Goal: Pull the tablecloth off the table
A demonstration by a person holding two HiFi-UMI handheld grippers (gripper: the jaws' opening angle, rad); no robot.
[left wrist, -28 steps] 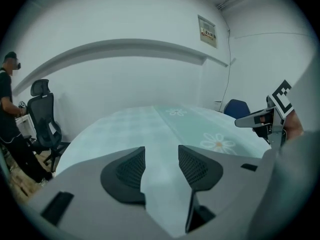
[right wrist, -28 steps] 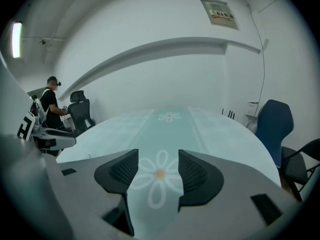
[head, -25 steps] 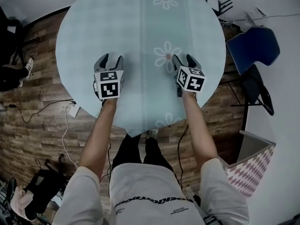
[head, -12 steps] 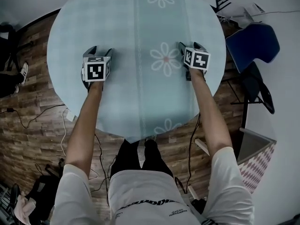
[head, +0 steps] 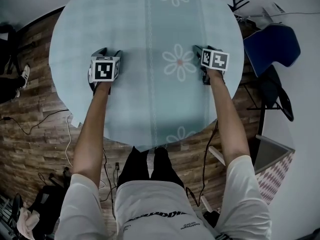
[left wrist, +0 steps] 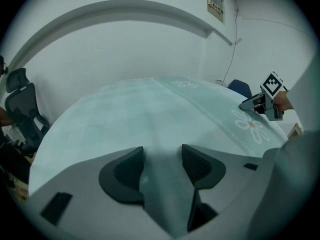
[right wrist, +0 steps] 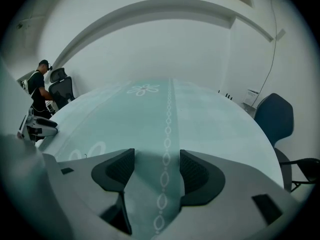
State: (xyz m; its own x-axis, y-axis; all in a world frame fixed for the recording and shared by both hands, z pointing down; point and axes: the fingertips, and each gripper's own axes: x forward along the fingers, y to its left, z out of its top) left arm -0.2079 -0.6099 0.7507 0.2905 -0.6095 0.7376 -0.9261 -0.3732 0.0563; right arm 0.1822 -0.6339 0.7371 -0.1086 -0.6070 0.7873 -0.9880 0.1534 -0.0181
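Observation:
A pale blue-green tablecloth (head: 145, 29) with white flowers covers the round table and lies flat. My left gripper (head: 106, 53) rests low over its left part. Its jaws are closing, with only flat cloth (left wrist: 150, 114) under the gap and nothing pinched between the pads. My right gripper (head: 204, 49) sits over the right part, beside a flower print (head: 179, 62). Its jaws stand wide apart above a chain-pattern stripe (right wrist: 167, 119). In each gripper view the other gripper shows across the table: the right gripper (left wrist: 252, 104) and the left gripper (right wrist: 37, 126).
A blue chair (head: 270, 46) stands by the table's right edge, with a pink-patterned bin (head: 270, 174) nearer me. Cables (head: 70, 119) trail over the wooden floor at left. A black office chair (left wrist: 20, 104) and a person (right wrist: 39, 86) are beyond the table's left side.
Both grippers have moved farther onto the table and apart, the left one leftward and the right one rightward. The cloth has not shifted.

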